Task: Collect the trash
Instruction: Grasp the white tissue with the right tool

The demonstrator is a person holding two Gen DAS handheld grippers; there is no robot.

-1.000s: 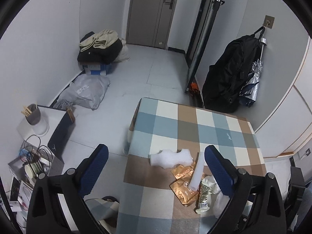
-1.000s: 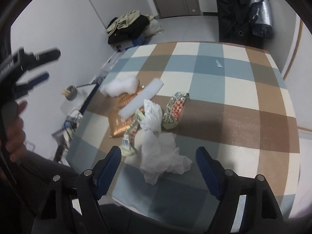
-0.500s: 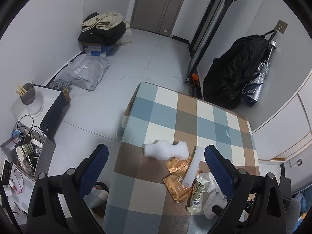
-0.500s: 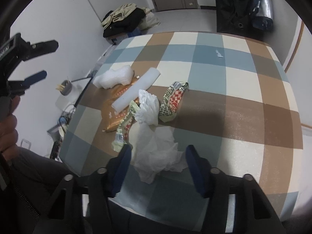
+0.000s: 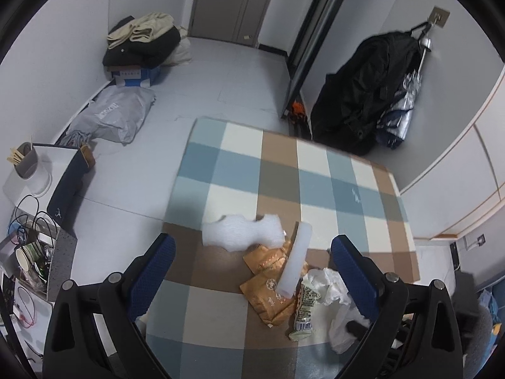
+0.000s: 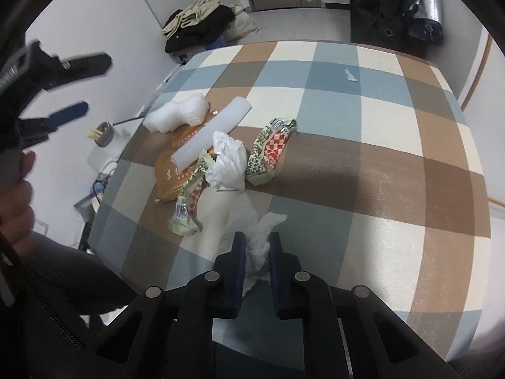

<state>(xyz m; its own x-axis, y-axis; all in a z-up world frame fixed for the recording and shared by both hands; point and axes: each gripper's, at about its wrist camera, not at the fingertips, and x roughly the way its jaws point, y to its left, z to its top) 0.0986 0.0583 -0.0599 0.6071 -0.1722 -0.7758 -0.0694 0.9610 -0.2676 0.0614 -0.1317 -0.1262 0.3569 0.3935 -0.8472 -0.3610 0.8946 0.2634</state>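
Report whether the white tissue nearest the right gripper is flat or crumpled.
Crumpled. The white tissue is bunched in folds between the closing jaws of the right gripper, one wrinkled corner sticking up.

The left wrist camera looks steeply down from high above the near left corner of the checked desk [image 5: 284, 170], taking in the floor, a door [image 5: 233, 0] and the far wall beyond its own wide-set jaws. The right wrist camera sits much lower and closer, over the desk's near edge, facing across the desk [image 6: 363, 170] toward the same far wall. Both views share the pile of wrappers [image 5: 274, 281] [image 6: 268, 148] and the heap of clothes [image 5: 142, 41] [image 6: 199, 22] on the floor
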